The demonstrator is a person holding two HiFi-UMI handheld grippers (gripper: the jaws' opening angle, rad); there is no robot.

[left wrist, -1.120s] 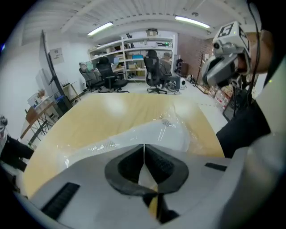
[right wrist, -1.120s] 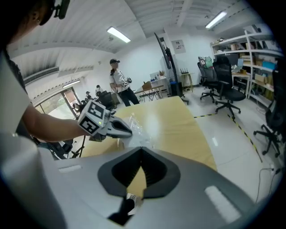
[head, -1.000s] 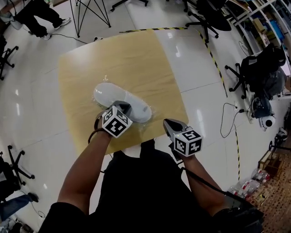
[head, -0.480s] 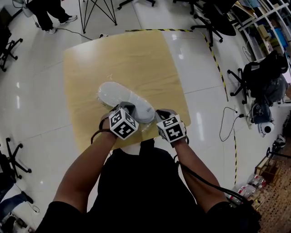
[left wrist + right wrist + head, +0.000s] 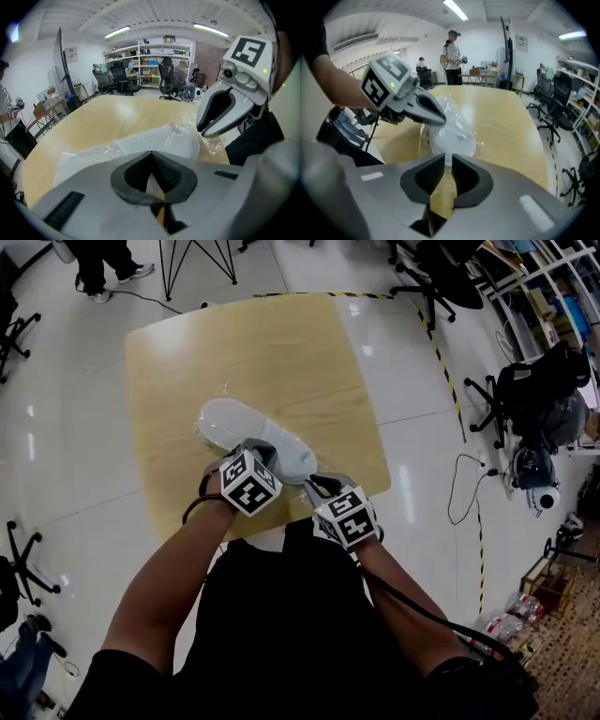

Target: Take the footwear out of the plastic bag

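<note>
Two grippers crowd the white shoe [image 5: 230,425] in its clear plastic bag [image 5: 212,146], lying 10-to-4 o'clock on the tan table [image 5: 281,343]. My left gripper [image 5: 259,448] pinches film. My right gripper [image 5: 317,486], jaws just opening, narrow and empty, has the near end at 12 o'clock.

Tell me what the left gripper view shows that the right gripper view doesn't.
Only the left gripper view: the left gripper, jaws shut on the plastic bag, with shelves behind. Only the right gripper view: the right gripper, jaws just opening, nothing between them, and a standing person. Both: the white shoe in the bag, the wooden table.
</note>
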